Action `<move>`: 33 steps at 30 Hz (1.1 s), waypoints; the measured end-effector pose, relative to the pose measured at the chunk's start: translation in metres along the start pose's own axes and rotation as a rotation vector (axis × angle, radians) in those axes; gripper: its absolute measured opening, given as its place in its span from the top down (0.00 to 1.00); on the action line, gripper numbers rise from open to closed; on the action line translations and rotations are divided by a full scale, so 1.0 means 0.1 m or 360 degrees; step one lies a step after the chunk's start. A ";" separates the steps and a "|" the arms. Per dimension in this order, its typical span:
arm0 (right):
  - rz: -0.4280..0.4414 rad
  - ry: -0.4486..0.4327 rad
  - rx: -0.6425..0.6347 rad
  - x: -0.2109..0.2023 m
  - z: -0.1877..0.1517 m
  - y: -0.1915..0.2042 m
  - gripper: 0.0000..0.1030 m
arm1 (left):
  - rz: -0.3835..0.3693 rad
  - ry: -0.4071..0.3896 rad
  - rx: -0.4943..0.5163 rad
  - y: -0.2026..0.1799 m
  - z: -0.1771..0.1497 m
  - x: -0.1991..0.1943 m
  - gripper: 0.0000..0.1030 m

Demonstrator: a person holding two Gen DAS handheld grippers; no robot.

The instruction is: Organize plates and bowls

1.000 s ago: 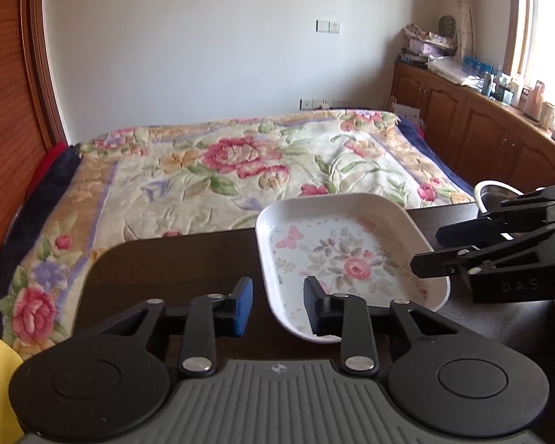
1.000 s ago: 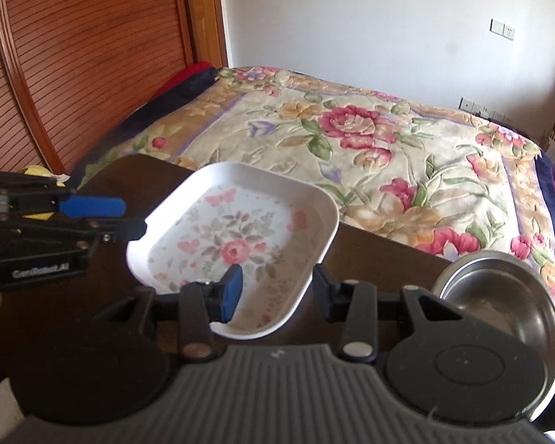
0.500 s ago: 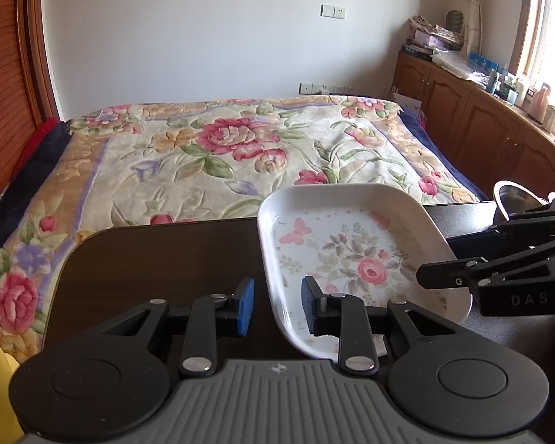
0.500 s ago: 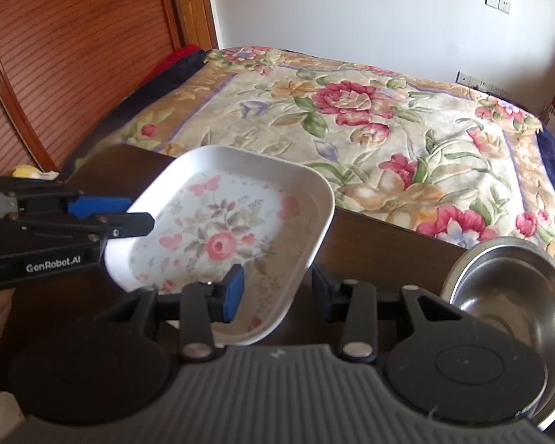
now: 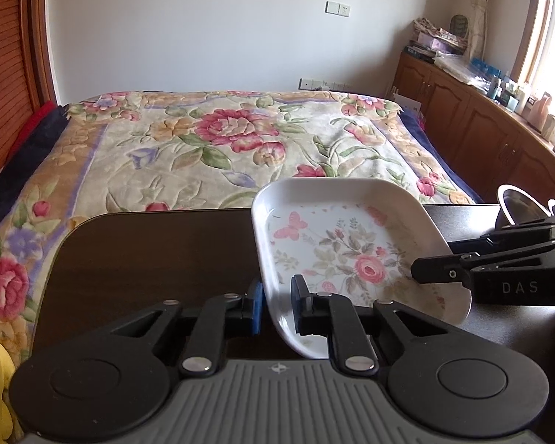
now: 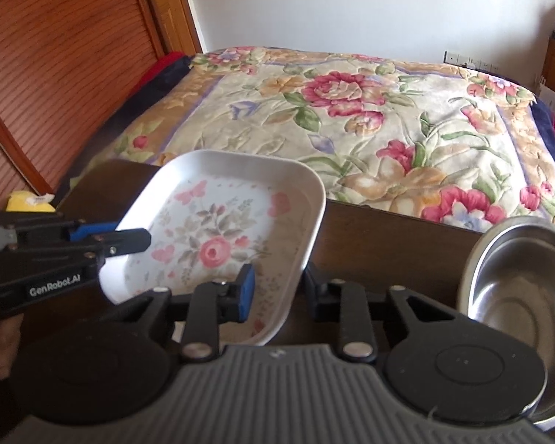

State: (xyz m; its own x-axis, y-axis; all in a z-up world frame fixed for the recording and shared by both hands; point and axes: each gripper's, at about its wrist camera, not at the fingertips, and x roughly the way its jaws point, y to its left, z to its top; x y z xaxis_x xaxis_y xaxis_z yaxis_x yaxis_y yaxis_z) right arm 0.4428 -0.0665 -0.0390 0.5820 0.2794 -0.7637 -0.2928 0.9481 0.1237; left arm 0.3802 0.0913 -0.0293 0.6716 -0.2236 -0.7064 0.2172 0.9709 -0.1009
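Note:
A white square plate (image 5: 351, 251) with a pink flower print sits at the far edge of the dark wooden table (image 5: 148, 259). My left gripper (image 5: 277, 307) is shut on the plate's left rim, blue pad outside and black finger inside. My right gripper (image 6: 280, 288) is closed around the right rim of the plate (image 6: 218, 229), which sits tilted between the fingers. Each gripper also shows from the side in the other view: the right gripper (image 5: 436, 259), the left gripper (image 6: 137, 233). A steel bowl (image 6: 518, 288) stands empty on the table to the right of the plate.
A bed (image 5: 222, 140) with a floral blanket lies just beyond the table's far edge. Wooden cabinets (image 5: 481, 129) with clutter on top run along the right wall. A slatted wooden door (image 6: 55, 74) is at left. Something yellow (image 6: 29, 201) sits off the table's left end.
Both grippers have narrowed their fingers onto the plate's opposite rims. The plate sits higher and more tilted in both views than a second ago.

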 end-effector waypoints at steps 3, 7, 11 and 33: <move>0.0013 -0.0004 0.0009 0.00 -0.02 0.03 0.74 | -0.0004 0.0001 -0.0019 0.04 0.00 -0.01 0.83; 0.0057 0.0000 0.0024 -0.03 -0.05 0.05 0.79 | 0.0033 0.0006 -0.0018 0.07 -0.02 -0.06 0.83; 0.0078 -0.0034 0.0047 -0.10 -0.09 0.06 0.86 | -0.0019 0.0019 -0.0047 0.13 -0.08 -0.14 0.84; 0.0241 -0.0210 0.0086 -0.64 -0.37 0.08 0.87 | -0.0051 -0.0123 -0.0094 -0.02 -0.34 -0.89 0.84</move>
State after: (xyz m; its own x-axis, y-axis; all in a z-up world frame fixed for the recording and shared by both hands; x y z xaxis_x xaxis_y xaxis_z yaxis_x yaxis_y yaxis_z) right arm 0.3749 -0.0825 -0.0128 0.6299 0.4334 -0.6445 -0.3457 0.8995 0.2671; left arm 0.2957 0.1123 0.0095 0.7180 -0.2585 -0.6462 0.1989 0.9660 -0.1654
